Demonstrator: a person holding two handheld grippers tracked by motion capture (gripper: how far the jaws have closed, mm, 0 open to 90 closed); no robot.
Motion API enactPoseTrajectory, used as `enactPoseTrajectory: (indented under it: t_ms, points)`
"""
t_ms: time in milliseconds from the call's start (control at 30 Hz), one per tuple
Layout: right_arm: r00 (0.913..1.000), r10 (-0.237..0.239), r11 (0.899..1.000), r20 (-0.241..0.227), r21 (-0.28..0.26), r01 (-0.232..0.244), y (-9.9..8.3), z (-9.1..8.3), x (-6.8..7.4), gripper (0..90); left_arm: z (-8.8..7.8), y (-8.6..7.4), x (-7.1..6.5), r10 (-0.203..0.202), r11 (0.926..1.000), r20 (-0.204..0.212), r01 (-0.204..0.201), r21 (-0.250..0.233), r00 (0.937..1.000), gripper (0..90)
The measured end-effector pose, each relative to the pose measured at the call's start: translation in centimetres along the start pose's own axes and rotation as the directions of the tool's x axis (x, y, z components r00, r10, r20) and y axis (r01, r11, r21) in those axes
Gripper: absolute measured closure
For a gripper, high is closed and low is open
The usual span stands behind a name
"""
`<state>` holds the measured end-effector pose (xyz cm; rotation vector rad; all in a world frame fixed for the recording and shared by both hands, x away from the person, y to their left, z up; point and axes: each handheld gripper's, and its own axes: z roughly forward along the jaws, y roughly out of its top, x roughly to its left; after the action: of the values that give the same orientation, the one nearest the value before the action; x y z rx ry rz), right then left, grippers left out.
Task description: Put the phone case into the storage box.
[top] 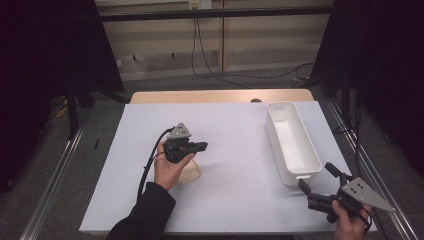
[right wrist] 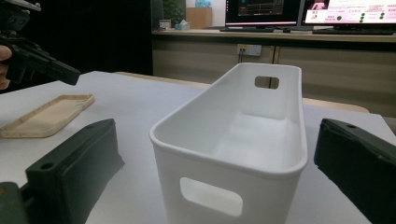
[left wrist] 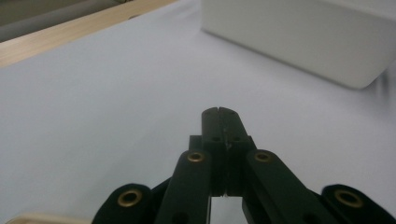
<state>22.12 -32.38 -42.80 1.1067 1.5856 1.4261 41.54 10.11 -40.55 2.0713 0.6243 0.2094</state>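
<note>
A: White sheet [top: 235, 150] covers a wooden table [top: 220, 96]; dark curtains hang at both sides, and cables run along the floor at the far wall.

B: Left gripper?

A: Left gripper [top: 200, 147] sits left of centre in the high view, held in the person's left hand [top: 169, 170], tips pointing right. In the left gripper view its two black jaws meet flat along their length with nothing between them. Pressed together, empty.

B: What lies nearest to it?

A: Tan phone case [top: 190, 173], flat on the sheet, just beside the left hand on its near-right side. Part of it is hidden behind the hand in the high view. In the right gripper view the same case [right wrist: 46, 115] lies open side up, with the left gripper above it and off the sheet. Not touching, as far as the views show.

B: Right gripper?

A: Right gripper [top: 317, 180] is at the near right corner of the sheet, held in the right hand [top: 350, 222]. Jaws spread wide, tips pointing toward the near end of the white bin [top: 280, 142]. In the right gripper view one jaw stands at each side of the frame, with the bin between and beyond them. Nothing held.

B: Bin position?

A: Long white bin with handle cut-outs, on the right side of the sheet, running near to far. Interior empty. Well apart from the phone case.
</note>
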Motion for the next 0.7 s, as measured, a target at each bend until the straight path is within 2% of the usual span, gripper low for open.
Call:
enactPoseTrajectory:
  t_ms: [33,133,167,300,433,500,533,567,700]
  points:
    - [1.0000,0.000,1.000,0.000,0.000,0.000,0.0,0.0,0.0,0.0,0.0,0.0,0.0,0.000,1.0000,0.000,0.000,0.000,1.0000,90.0]
    - [1.0000,0.000,1.000,0.000,0.000,0.000,0.0,0.0,0.0,0.0,0.6,-0.3,0.3,-0.027,0.9965,0.017,0.026,0.079,0.9995,90.0]
    - [1.0000,0.000,1.000,0.000,0.000,0.000,0.0,0.0,0.0,0.0,0.6,-0.3,0.3,-0.027,0.9965,0.017,0.026,0.079,0.9995,90.0]
    - [1.0000,0.000,1.000,0.000,0.000,0.000,0.0,0.0,0.0,0.0,1.0,-0.5,0.3,-0.024,0.9905,0.032,0.019,0.136,0.9992,90.0]
    - [1.0000,0.001,1.000,-0.001,0.000,-0.001,0.0,0.0,0.0,0.0,1.6,-0.6,-0.1,-0.017,0.9805,0.050,0.007,0.197,0.9986,90.0]
    - [1.0000,0.002,1.000,-0.001,0.000,-0.002,0.0,0.0,0.0,0.0,2.1,-0.8,-0.3,-0.012,0.9710,0.056,-0.002,0.239,0.9984,90.0]
    - [1.0000,0.002,1.000,-0.001,0.000,-0.002,0.0,0.0,0.0,0.0,2.1,-0.8,-0.3,-0.012,0.9710,0.056,-0.002,0.239,0.9984,90.0]
    - [1.0000,0.001,1.000,-0.001,0.000,-0.001,0.0,0.0,0.0,0.0,2.3,-0.8,-0.4,-0.010,0.9661,0.056,-0.005,0.258,0.9984,90.0]
    - [1.0000,0.001,1.000,-0.001,0.004,-0.001,0.0,0.0,0.0,0.0,2.9,-1.0,-0.4,-0.021,0.9553,0.050,0.006,0.295,0.9985,90.0]
